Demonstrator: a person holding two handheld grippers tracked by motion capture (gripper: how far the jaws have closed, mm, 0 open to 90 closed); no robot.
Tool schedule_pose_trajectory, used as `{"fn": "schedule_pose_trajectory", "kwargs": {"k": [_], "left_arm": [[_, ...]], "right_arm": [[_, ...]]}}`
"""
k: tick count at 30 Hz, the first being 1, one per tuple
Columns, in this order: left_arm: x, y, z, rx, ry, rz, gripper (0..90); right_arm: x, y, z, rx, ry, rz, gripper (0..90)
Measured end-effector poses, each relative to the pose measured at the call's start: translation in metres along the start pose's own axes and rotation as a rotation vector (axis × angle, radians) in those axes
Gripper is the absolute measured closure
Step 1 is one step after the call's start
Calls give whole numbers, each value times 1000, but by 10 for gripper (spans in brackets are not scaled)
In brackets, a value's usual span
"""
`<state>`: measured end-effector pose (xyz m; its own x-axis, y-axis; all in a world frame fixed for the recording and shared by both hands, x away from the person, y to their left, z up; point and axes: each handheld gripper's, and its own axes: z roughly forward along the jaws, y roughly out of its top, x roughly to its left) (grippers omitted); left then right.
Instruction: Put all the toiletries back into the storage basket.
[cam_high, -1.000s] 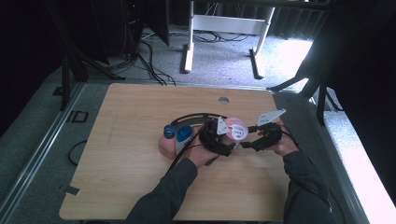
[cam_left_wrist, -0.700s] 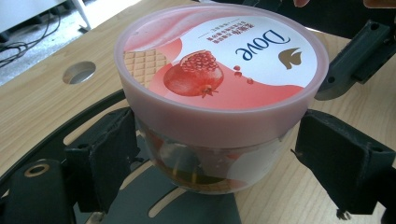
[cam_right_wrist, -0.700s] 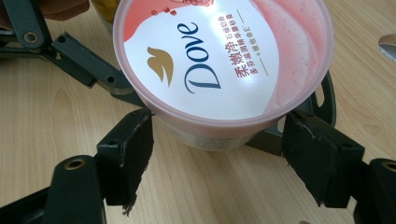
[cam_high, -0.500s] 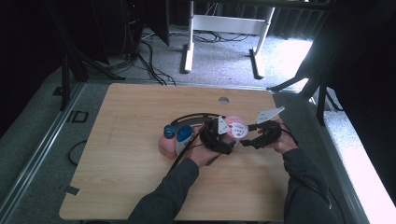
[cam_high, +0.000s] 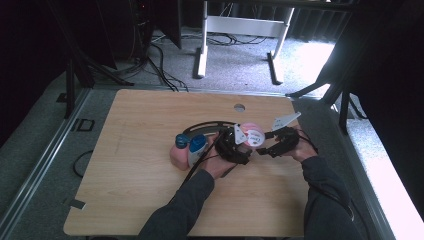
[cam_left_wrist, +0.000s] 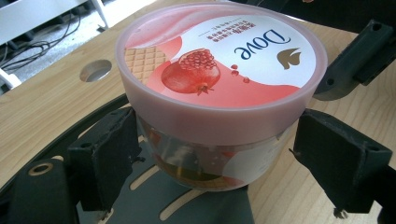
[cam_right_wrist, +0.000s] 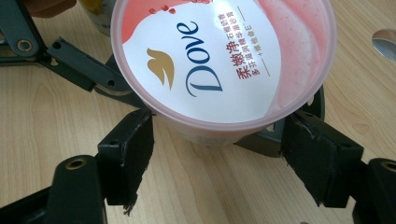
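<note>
A clear Dove jar (cam_high: 251, 136) with a pink lid stands upright right of the table's middle. My left gripper (cam_high: 242, 148) reaches it from the left. In the left gripper view its black jaws press on both sides of the jar's body (cam_left_wrist: 205, 158) below the lid (cam_left_wrist: 219, 70), so the left gripper (cam_left_wrist: 217, 156) is shut on it. My right gripper (cam_high: 266, 148) comes in from the right. Its jaws sit against opposite sides of the lid's rim (cam_right_wrist: 219, 60), so the right gripper (cam_right_wrist: 218, 140) is shut on the lid.
A pink bottle (cam_high: 178, 156) and a blue-capped container (cam_high: 197, 145) lie just left of my left hand. A black cable (cam_high: 207, 126) arcs behind them. A round hole (cam_high: 239, 107) sits near the wooden table's (cam_high: 140, 120) far edge.
The right gripper has edged slightly left, closer onto the jar. The left gripper and the jar have stayed where they were.
</note>
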<state>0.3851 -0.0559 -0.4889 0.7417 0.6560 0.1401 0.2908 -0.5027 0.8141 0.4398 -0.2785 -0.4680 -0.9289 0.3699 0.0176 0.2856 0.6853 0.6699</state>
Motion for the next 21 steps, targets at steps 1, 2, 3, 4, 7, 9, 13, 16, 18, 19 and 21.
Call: {"fn": "schedule_pose_trajectory", "kwargs": {"k": [1,2,3,4,7,9,13,16,18,19,21], "left_arm": [[0,0,1,0,2,-1,147],[0,0,1,0,2,-1,147],[0,-1,1,0,7,-2,147],[0,-1,1,0,7,-2,148],[0,-2,4,-2,14,-10,148],[0,-2,5,-2,22,-10,149],[0,-2,6,-9,44,-12,154],[0,-2,7,-12,50,-18,154],[1,-3,8,-11,53,-19,154],[0,-3,8,-12,56,-20,156],[0,-3,10,-11,59,-21,160]], "right_arm": [[0,0,0,1,-2,0,257],[0,0,1,2,-4,-1,257],[-1,0,1,3,-5,1,257],[-1,0,1,3,-5,1,257],[-2,1,3,11,-9,5,257],[-3,1,4,11,-8,5,257],[-6,4,5,23,-16,0,257],[-6,5,6,27,-21,2,257],[-7,6,6,29,-21,0,257],[-7,6,7,31,-21,4,257],[-8,6,8,32,-24,8,257]]}}
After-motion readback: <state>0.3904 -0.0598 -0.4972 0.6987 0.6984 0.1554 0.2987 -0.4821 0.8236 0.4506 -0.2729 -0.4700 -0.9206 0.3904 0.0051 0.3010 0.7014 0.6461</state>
